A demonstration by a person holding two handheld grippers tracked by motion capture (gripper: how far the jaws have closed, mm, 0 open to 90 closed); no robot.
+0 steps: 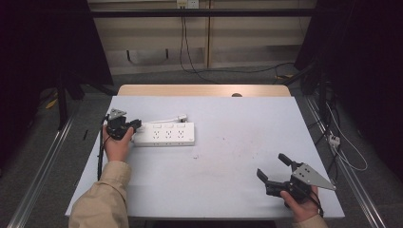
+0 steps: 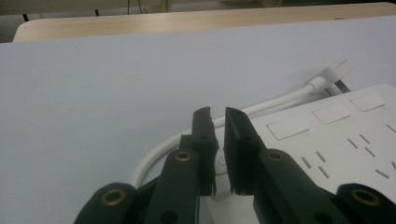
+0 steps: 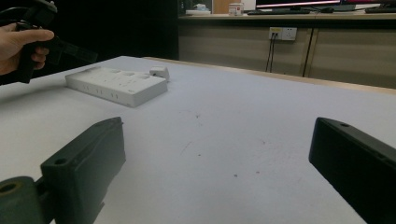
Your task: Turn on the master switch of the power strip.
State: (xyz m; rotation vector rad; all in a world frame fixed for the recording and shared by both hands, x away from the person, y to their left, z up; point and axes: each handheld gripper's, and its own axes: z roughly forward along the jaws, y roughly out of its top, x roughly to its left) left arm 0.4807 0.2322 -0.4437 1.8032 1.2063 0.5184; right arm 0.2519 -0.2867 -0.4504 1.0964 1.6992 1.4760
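My left gripper (image 1: 134, 125) was closed on the near end of the white power strip (image 1: 164, 134), the jaws nearly together, pinching the raised switch at that end. The strip lay flat on the table (image 1: 237, 156), left of centre, its white cable (image 2: 261, 106) curling behind it to the plug (image 1: 180, 117). I judged the strip a rigid, fairly light plastic block, smooth and apt to slide; its long edges would give a firmer hold than the small switch. My right gripper (image 1: 274, 167) rested wide open near the table's front right, well apart from the strip.
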